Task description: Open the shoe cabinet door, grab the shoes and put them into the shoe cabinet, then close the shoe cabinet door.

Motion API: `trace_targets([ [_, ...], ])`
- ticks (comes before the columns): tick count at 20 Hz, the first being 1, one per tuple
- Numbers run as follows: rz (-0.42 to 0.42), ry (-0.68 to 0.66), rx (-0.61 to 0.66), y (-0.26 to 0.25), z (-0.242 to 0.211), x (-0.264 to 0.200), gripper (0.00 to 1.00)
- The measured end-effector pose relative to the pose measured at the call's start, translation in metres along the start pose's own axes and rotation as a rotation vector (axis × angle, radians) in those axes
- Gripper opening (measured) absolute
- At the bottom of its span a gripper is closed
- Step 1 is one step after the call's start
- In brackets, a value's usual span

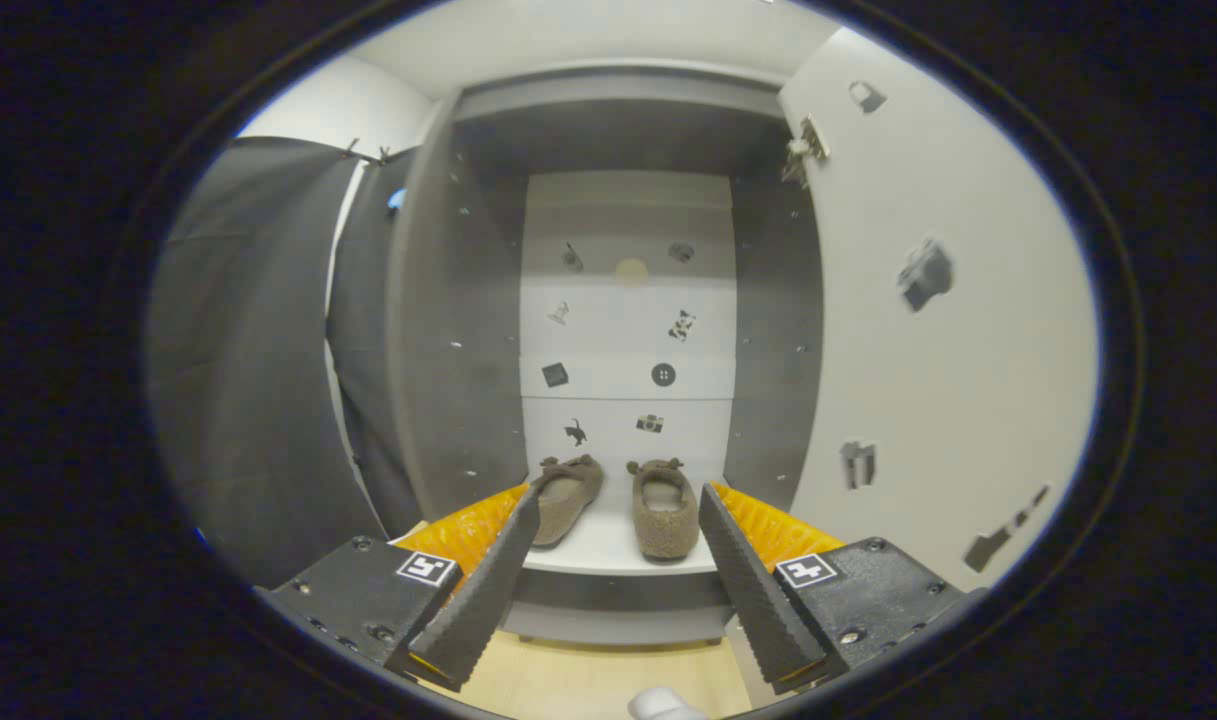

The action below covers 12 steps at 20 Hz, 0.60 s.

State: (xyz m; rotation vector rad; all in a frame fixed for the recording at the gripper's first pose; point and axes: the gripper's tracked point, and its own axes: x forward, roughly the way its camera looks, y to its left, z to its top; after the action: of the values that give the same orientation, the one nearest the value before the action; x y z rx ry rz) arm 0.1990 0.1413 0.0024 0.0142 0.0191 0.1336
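Two brown fuzzy slippers stand side by side on the bottom shelf [608, 548] of the open shoe cabinet. The left slipper [566, 497] is partly behind my left finger; the right slipper [664, 507] lies between the fingers, toe pointing inward. My gripper [619, 503] is open, held a little in front of the shelf's front edge, with nothing between its fingers. The cabinet door [943, 320] is swung wide open to the right, its hinge [801, 150] visible near the top.
The cabinet's grey side walls [458, 330] flank a white back panel [628, 330] with small stickers. Black cloth [258, 360] hangs left of the cabinet. Light wooden floor [588, 680] lies below, with a small white object [663, 703] at its near edge.
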Motion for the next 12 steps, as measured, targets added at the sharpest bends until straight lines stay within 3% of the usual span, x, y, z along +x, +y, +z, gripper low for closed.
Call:
trace_targets([
  [4, 0.034, -0.025, 0.051, 0.004, -0.006, -0.088, 1.0],
  [8, 0.03, -0.04, 0.049, -0.023, -0.016, -0.168, 1.0],
  [12, -0.059, -0.036, 0.016, -0.085, -0.022, -0.233, 1.0],
])
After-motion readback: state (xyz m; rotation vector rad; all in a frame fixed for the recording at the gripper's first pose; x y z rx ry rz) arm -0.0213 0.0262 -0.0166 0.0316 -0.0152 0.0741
